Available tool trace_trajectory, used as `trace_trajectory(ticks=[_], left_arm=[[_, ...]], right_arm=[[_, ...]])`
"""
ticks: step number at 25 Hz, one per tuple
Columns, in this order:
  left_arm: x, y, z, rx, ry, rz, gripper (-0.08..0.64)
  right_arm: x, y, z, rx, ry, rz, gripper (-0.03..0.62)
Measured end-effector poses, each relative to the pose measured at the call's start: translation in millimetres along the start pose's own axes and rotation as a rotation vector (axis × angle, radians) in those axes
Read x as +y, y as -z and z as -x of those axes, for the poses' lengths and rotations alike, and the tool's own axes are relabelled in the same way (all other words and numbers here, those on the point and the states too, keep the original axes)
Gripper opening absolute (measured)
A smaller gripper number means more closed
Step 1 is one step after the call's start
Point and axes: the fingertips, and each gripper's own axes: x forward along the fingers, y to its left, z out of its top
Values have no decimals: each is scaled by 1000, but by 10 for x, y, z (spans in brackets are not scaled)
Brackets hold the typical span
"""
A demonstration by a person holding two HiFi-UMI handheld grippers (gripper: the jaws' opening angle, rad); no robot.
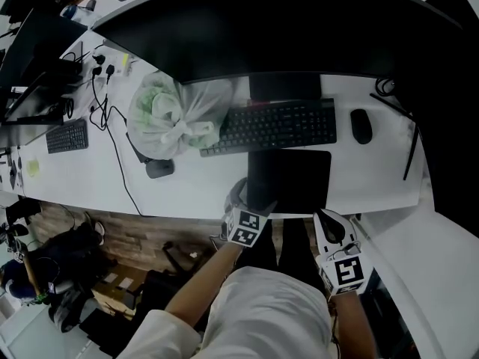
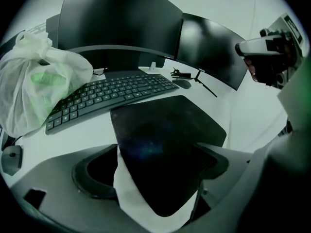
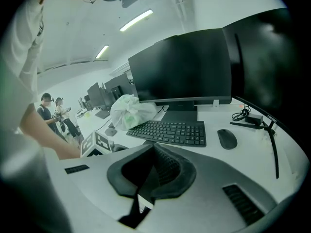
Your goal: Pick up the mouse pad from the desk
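The black mouse pad (image 1: 288, 179) lies flat on the white desk (image 1: 187, 189), just in front of the keyboard and reaching the front edge. My left gripper (image 1: 251, 204) is at the pad's near left corner. In the left gripper view its jaws stand wide open, with the mouse pad's (image 2: 165, 130) near corner between them; the left gripper (image 2: 155, 174) does not press on it. My right gripper (image 1: 329, 226) hovers off the desk's front edge, to the right of the pad. In the right gripper view the right gripper (image 3: 150, 176) is shut with nothing in it.
A black keyboard (image 1: 273, 126) lies behind the pad, a black mouse (image 1: 361, 126) to its right, a tied plastic bag (image 1: 168, 114) to its left. A wide curved monitor (image 1: 284, 28) spans the back. A cable (image 1: 120, 163) and a small dark puck (image 1: 159, 168) lie at left.
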Motion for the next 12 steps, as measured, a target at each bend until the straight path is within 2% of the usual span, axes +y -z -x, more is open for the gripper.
trace_trajectory(ticks=[5, 12], left_arm=[[13, 36, -58, 0, -82, -38, 438], [1, 70, -39, -16, -98, -27, 395]], right_arm=[[-40, -20, -22, -8, 0, -6, 12], [-89, 20, -7, 1, 11, -21, 12]])
